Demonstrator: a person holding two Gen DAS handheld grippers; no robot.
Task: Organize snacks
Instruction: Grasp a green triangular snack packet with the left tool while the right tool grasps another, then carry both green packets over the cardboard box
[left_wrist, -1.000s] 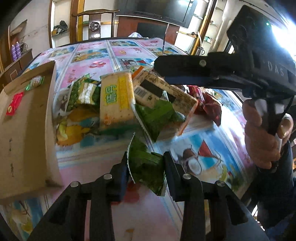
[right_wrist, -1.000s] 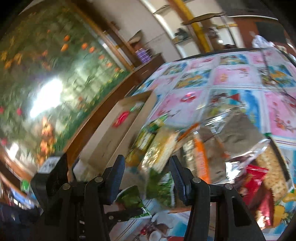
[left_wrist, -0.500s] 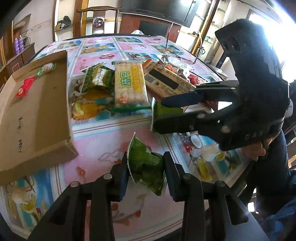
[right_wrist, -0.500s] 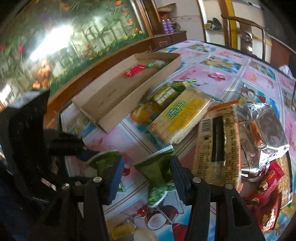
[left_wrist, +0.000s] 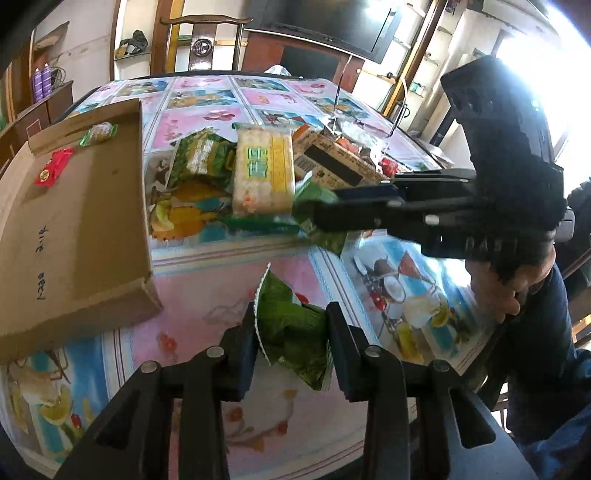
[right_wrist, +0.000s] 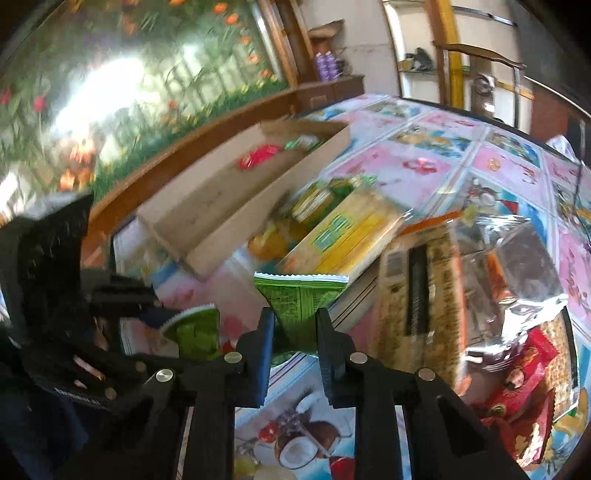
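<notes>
Small green crinkly foil snack packet, light and soft, slippery film: my right fingers pinch it mid-body, just above the desk. Left gripper grips another green packet. Shallow cardboard box sits nearby.

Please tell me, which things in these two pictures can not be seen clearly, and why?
- Left wrist view: the right gripper covers part of its green packet.
- Right wrist view: motion blur smears the print on the yellow cracker pack.
- Right wrist view: the red packets are cut by the edge.
</notes>
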